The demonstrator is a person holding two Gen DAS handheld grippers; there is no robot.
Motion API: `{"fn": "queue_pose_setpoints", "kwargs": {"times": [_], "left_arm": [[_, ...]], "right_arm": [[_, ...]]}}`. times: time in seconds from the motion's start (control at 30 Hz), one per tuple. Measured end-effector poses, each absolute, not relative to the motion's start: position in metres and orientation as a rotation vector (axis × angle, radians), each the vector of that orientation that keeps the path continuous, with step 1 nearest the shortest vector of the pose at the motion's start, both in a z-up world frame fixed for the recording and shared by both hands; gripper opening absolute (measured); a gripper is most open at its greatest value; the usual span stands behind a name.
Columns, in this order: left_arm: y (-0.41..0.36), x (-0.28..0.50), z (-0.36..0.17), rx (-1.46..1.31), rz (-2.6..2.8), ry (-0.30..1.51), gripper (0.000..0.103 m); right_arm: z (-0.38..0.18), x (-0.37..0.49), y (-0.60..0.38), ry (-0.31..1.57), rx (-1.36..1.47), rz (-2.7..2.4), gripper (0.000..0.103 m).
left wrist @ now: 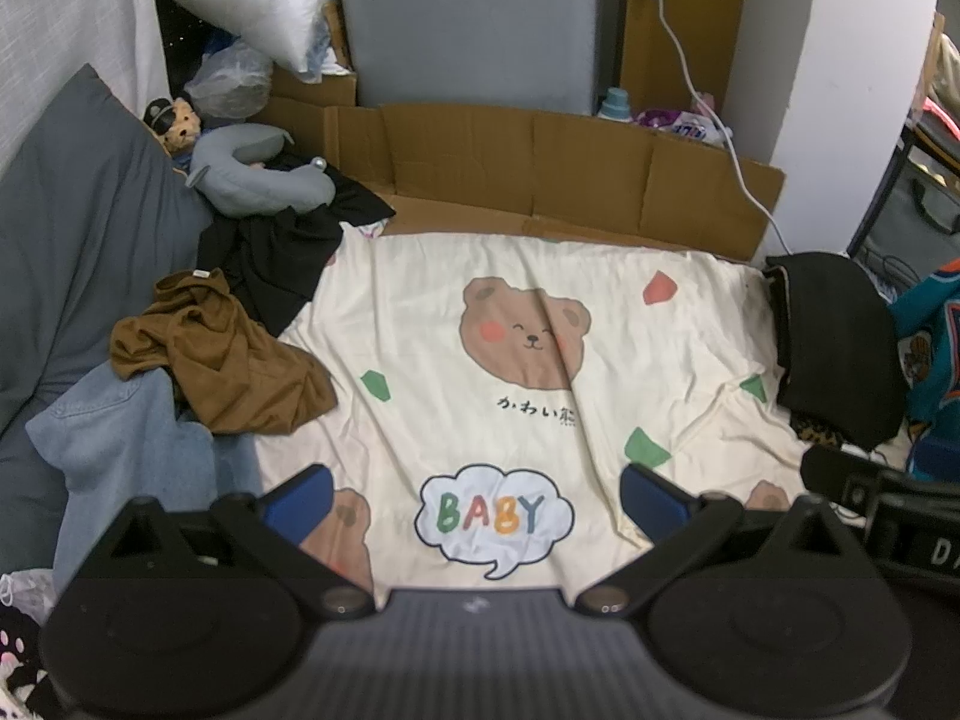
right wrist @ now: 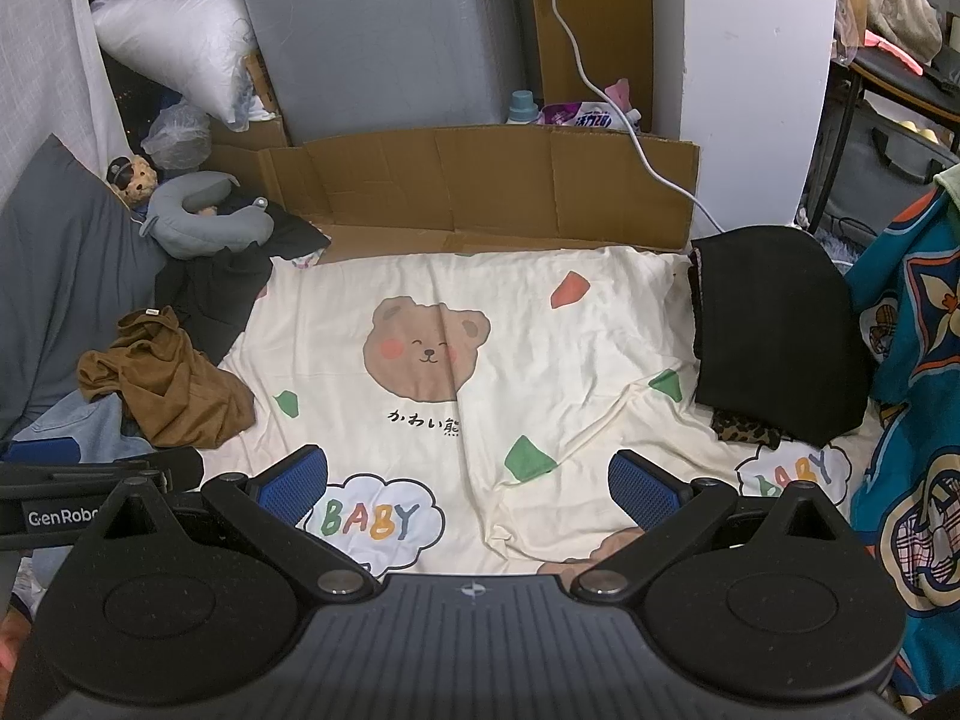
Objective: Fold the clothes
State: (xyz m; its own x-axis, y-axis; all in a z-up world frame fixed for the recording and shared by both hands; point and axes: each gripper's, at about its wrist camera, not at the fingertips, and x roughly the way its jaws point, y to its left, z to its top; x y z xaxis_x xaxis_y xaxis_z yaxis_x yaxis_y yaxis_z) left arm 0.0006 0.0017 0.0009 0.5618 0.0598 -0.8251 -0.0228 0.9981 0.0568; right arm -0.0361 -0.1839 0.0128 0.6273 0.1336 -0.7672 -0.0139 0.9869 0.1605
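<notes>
Both my grippers hover over the cream bear sheet [left wrist: 540, 312] with nothing in them: my left gripper [left wrist: 474, 495] has its blue pads spread wide, and my right gripper [right wrist: 468, 483] is just as wide apart. The unfolded clothes sit at the left edge, brown garment [left wrist: 222, 360] crumpled on top of the jeans [left wrist: 120, 438], black garment [left wrist: 282, 252] behind. A folded black stack [right wrist: 774, 324] rests at right.
</notes>
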Motion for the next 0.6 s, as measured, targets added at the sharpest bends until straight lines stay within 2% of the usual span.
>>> {"fn": "queue_pose_setpoints", "kwargs": {"times": [0.6], "left_arm": [[-0.0024, -0.0044, 0.0016, 0.07, 0.062, 0.965, 0.103]], "right_arm": [[0.016, -0.0385, -0.1802, 0.881, 0.135, 0.081, 0.103]]}}
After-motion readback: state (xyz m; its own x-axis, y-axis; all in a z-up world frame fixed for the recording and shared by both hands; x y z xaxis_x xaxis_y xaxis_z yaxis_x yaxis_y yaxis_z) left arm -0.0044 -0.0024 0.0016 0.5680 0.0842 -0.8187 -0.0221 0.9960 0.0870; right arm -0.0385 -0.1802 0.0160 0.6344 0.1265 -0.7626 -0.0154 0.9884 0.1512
